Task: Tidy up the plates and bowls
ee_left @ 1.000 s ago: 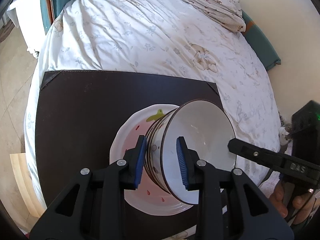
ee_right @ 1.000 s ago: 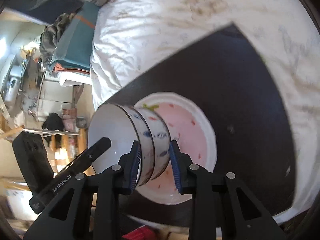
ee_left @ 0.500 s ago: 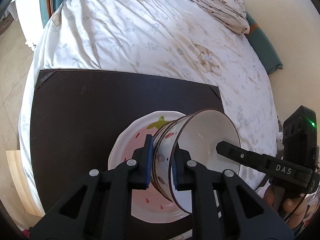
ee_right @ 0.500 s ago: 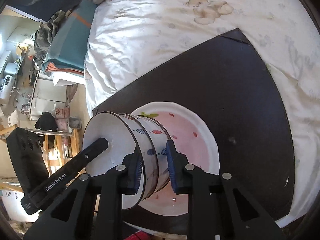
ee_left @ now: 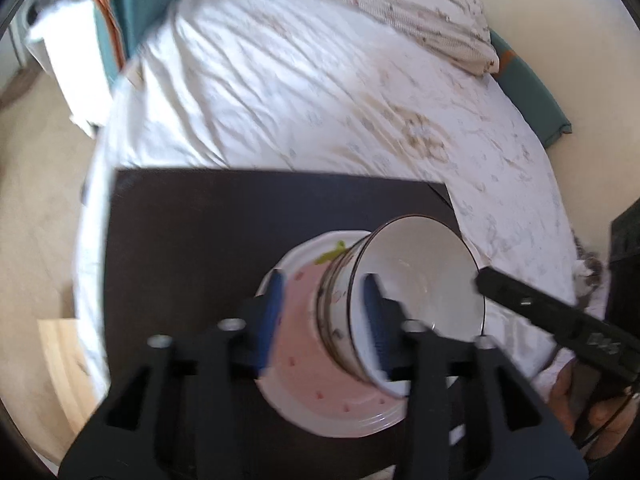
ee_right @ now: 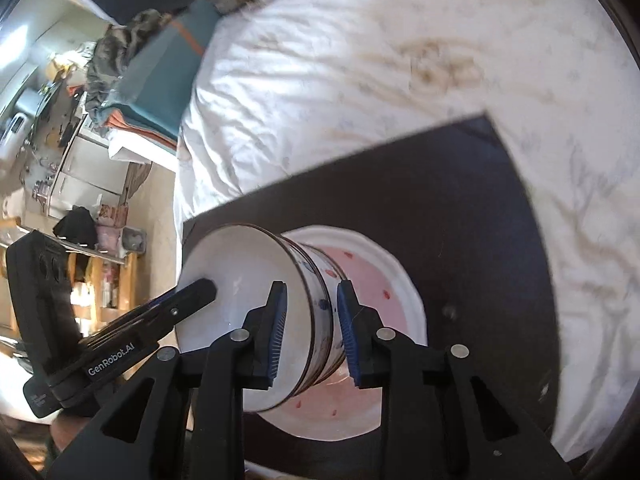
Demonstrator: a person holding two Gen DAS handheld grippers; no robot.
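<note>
My bed, white sheet; dark board on it; pink plate near the board's front edge; stacked bowls standing on the plate. My left gripper and right gripper: jaws opening, straddling the bowls' rim, pads clear.

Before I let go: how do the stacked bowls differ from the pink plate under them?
The stacked bowls are deep, with white insides, dark rims and fish-like marks outside; the pink plate is shallow, pink-centred with red flecks and a white rim. The bowls sit on the plate, which lies flat on the dark board. Both are round tableware.
</note>
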